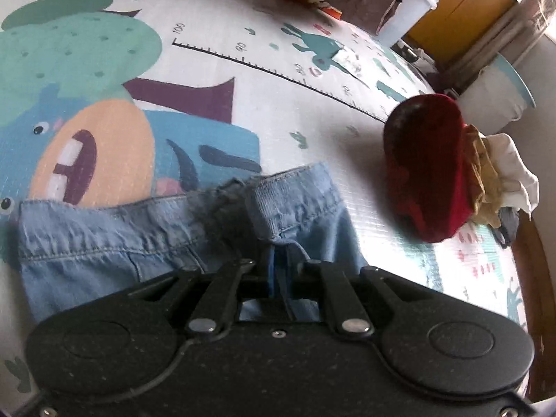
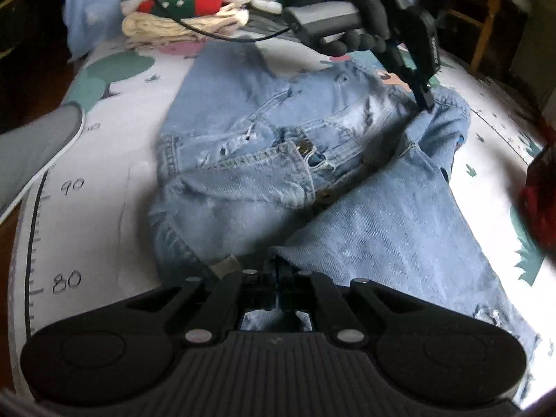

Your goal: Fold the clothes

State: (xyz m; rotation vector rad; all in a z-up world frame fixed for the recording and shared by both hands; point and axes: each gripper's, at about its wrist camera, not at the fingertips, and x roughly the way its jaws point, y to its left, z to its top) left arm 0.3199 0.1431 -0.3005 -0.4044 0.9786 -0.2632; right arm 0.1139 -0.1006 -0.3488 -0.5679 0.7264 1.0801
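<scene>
A pair of light blue jeans (image 2: 382, 215) lies crumpled on a cartoon play mat (image 2: 104, 208), with the waistband and button near the middle. At the bottom of the right wrist view, my right gripper (image 2: 278, 272) is shut on an edge of the denim. At the far right corner of the jeans, a black-gloved hand (image 2: 358, 7) holds my left gripper (image 2: 425, 103), whose tips pinch a fold of the fabric. In the left wrist view, the left gripper (image 1: 278, 274) is shut on the jeans (image 1: 104, 243), and a stitched hem stretches away to the left.
A red garment (image 1: 427, 166) lies bunched on the mat (image 1: 278, 104) to the right, with tan and white clothes (image 1: 500, 170) behind it. A stack of folded clothes (image 2: 184, 17) sits at the mat's far end. A grey rounded object (image 2: 38, 153) pokes in from the left.
</scene>
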